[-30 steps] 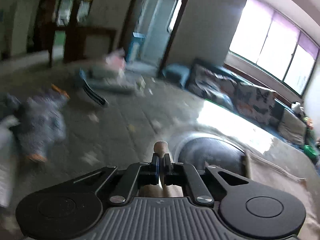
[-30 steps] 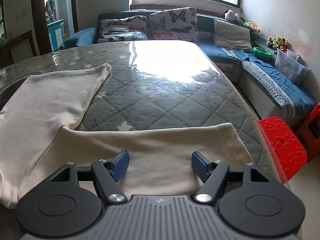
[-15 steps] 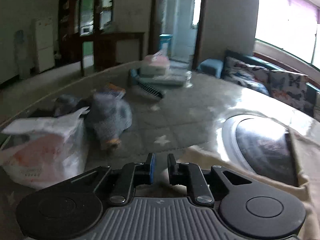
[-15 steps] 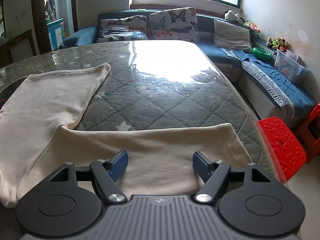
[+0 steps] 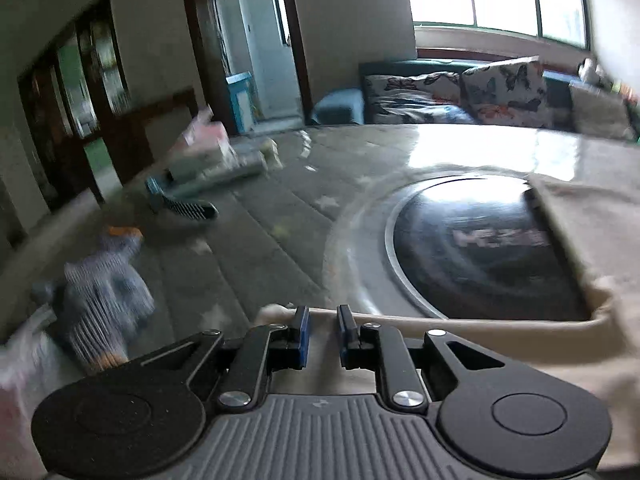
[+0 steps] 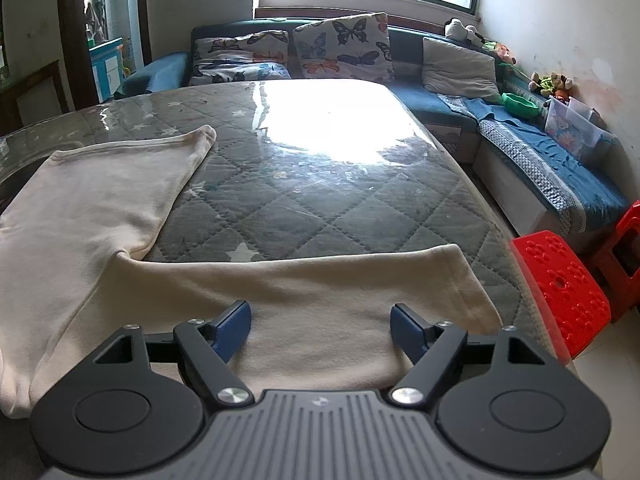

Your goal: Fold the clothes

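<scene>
My right gripper (image 6: 321, 326) hangs over the near leg of the cream trousers (image 6: 304, 300); its jaws stand wide, opening further, cloth under them but not pinched. That leg runs crosswise to my fingers, hem toward the red stool (image 6: 560, 292). My left gripper (image 5: 322, 334) sits at the waist edge, jaws narrowly apart and opening, nothing clamped. The second leg angles away across the quilted table (image 6: 320, 200). I judge the right hand nearer the hem.

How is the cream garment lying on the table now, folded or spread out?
Spread out, not yet folded. The cream garment lies flat on the table, both its long parts stretched apart in a V.
</scene>
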Demonstrator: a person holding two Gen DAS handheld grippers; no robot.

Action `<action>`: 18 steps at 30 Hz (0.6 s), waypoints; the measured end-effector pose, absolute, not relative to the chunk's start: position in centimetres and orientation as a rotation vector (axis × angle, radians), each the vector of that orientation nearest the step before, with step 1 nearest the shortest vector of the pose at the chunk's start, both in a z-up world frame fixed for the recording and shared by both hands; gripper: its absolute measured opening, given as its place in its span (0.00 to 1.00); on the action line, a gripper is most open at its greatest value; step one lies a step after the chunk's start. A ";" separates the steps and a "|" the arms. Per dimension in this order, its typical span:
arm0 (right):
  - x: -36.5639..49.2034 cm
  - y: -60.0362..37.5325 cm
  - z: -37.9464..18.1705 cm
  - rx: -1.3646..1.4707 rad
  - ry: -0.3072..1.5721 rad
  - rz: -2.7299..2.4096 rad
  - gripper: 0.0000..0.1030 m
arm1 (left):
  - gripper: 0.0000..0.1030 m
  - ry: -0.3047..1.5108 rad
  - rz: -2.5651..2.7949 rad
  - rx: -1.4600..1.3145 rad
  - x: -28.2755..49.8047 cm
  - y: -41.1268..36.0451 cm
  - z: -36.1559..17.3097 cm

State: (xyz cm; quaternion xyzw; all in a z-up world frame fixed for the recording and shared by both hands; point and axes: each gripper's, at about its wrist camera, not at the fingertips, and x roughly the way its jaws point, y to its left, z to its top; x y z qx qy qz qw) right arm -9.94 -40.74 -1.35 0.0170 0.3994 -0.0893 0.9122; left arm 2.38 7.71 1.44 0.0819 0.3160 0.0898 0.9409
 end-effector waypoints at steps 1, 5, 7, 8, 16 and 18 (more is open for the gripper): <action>-10.0 -40.8 -1.4 0.038 0.823 -0.184 0.77 | 0.17 0.637 0.186 0.195 2.6 7.7 1.3; -9.9 -40.8 -1.4 0.039 0.824 -0.185 0.77 | 0.17 0.622 0.181 0.252 2.9 7.7 1.0; -9.9 -40.8 -1.4 0.039 0.824 -0.185 0.78 | 0.17 0.621 0.171 0.240 2.8 8.0 1.1; -9.9 -40.8 -1.4 0.038 0.823 -0.186 0.78 | 0.19 0.625 0.166 0.222 2.7 8.2 1.3; -10.0 -39.6 -0.1 -0.010 0.808 -0.148 0.78 | 0.30 0.571 0.046 0.201 0.1 5.4 4.5; -10.1 -38.8 0.6 -0.025 0.794 -0.120 0.78 | 0.30 0.560 -0.057 0.178 -1.3 3.5 5.4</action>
